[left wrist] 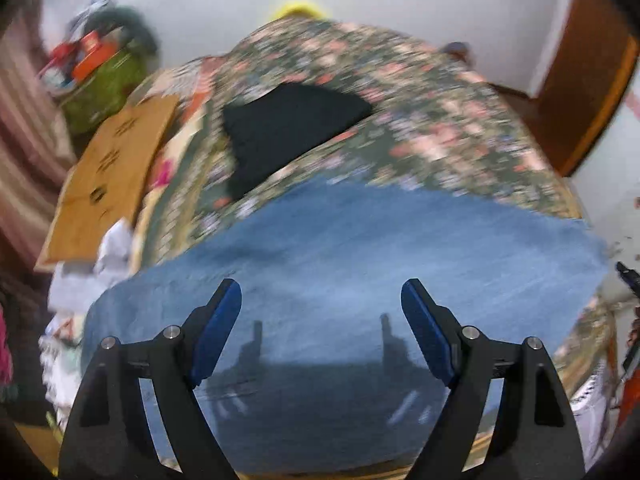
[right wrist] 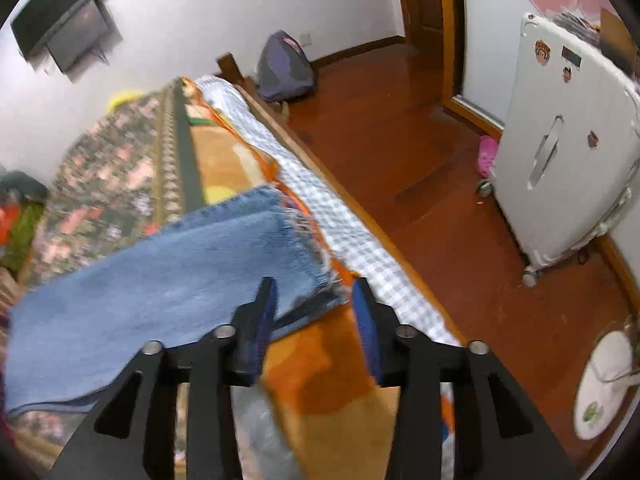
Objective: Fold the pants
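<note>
Jeans: lay flat across bed near edge.
Left tongs: spread wide, empty.
Right tongs: parted, apparently empty at frayed hem.

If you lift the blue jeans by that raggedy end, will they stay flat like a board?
Probably not. The jeans lie limp over the bed, so they would likely droop. The frayed hem suggests thick denim, probably fairly heavy.

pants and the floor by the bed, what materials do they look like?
Pants: blue denim by the look, matte, woven texture, with a frayed, raw-cut hem at the leg end. Floor: reddish-brown wood boards or wood-look laminate, glossy; plank seams and light reflections show. Which of the two is unclear.
</note>
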